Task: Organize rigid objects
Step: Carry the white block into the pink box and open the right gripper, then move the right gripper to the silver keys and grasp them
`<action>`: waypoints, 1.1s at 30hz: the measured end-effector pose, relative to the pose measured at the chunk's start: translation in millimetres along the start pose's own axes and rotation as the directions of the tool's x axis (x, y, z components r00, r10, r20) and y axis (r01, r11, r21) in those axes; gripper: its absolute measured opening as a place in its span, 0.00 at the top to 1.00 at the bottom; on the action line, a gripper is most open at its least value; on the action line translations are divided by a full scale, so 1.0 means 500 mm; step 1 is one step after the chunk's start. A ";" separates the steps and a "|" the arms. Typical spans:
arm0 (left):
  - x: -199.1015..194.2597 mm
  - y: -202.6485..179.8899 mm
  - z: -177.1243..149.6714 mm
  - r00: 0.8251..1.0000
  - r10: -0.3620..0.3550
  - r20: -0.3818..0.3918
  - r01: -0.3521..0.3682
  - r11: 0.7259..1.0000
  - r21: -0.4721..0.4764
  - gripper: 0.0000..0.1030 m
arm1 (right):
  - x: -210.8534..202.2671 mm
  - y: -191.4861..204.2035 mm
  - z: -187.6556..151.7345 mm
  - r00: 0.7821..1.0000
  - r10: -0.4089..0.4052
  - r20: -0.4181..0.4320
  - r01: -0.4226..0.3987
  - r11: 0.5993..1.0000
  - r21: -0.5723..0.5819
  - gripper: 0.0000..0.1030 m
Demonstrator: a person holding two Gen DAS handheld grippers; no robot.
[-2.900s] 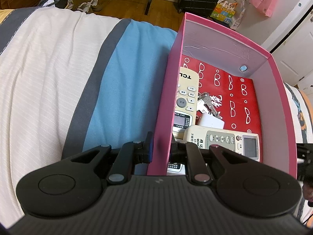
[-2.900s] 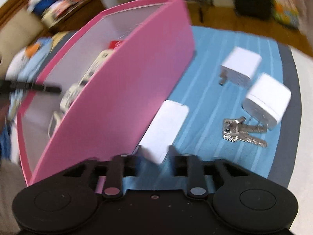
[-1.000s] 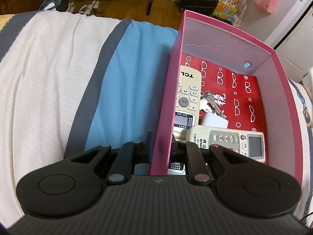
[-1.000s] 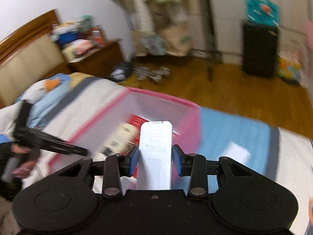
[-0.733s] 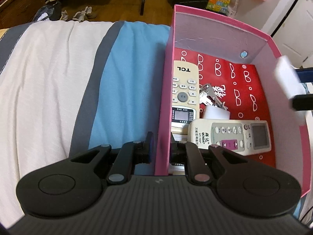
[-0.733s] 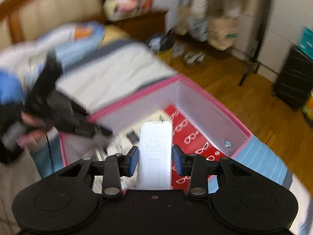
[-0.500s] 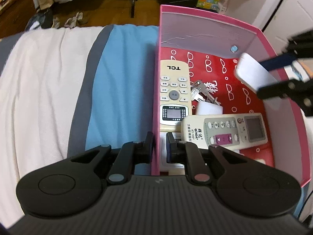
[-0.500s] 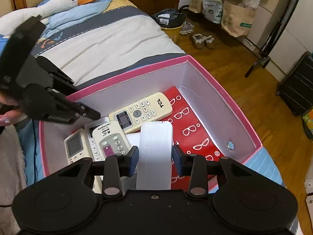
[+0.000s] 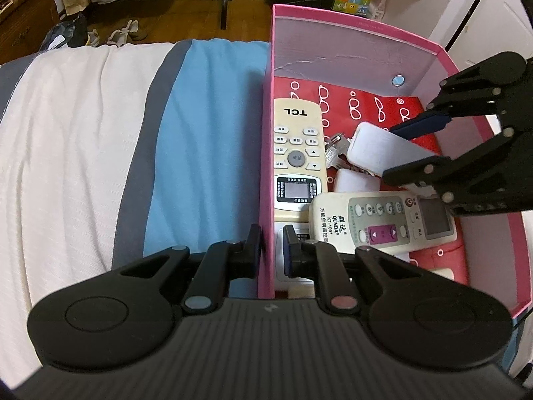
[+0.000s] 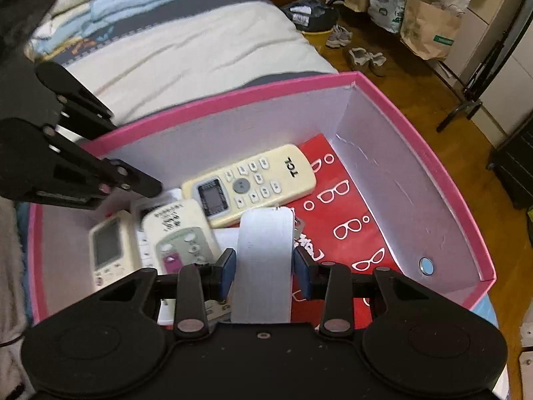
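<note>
- A pink box (image 9: 349, 43) is seen resting on a striped bed (image 9: 100, 133), its red floor printed with white spectacles.
- The left gripper (image 9: 269, 246) is shut narrowly on the box's near side wall, one of the fingers (image 9: 250, 246) outside and the other inside, so the box is judged to be steadied.
- A flat white remote (image 10: 263, 260) is carried by the right gripper (image 10: 265, 271), seen from its back and hanging over the box's interior.
- The right gripper's jaws are closing at this moment with the white remote between them; in the right wrist view a thin gap seems to show on each side of the remote, yet it has not dropped, so it is taken as held.
- Already lying in the box are a cream TCL remote (image 9: 296, 153) along the left wall, a second cream remote (image 9: 379, 223) across it, a bunch of keys (image 9: 334, 153) and a small white block (image 9: 353, 180), both partly hidden under the white remote.
- The step in hand is judged to be the placing of the white remote into the box.
- The next move is thought to call for lowering it toward the bare red floor beyond the keys, then parting the fingers, so that it lies flat rather than propped on the other remotes.
- The left grip would best be kept until then.
</note>
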State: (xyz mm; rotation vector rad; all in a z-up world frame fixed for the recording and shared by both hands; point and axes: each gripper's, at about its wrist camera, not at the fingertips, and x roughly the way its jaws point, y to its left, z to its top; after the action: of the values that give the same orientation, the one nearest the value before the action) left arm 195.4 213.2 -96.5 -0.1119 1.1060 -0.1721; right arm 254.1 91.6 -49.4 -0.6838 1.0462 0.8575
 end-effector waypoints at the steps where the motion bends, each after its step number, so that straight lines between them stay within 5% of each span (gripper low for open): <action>1: 0.001 0.000 0.000 1.000 -0.001 -0.001 0.001 1.000 -0.001 0.88 | 0.001 -0.001 -0.001 1.000 -0.027 -0.002 0.027 1.000 -0.005 0.69; 8: 0.007 0.003 0.001 1.000 0.002 -0.002 -0.003 1.000 -0.010 0.88 | -0.061 -0.058 -0.031 0.994 -0.035 0.099 0.019 0.987 0.160 0.65; 17: 0.005 0.005 0.004 1.000 0.027 -0.002 -0.027 0.999 -0.037 0.91 | -0.202 -0.146 -0.177 0.960 -0.080 0.267 -0.074 0.851 0.520 0.64; 26: -0.005 -0.008 0.004 0.999 0.041 0.009 -0.041 0.999 -0.016 0.96 | -0.169 -0.171 -0.361 0.981 -0.061 0.185 -0.096 0.680 0.727 0.59; 33: -0.004 -0.006 0.005 0.999 0.038 -0.003 -0.039 0.999 -0.021 0.95 | -0.085 -0.143 -0.415 0.987 -0.105 0.124 -0.032 0.623 0.781 0.57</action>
State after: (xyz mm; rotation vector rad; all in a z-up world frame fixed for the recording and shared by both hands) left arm 196.6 210.7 -93.1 -0.1092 1.1120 -0.1262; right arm 212.1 -126.4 -78.2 0.1223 1.1251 0.3245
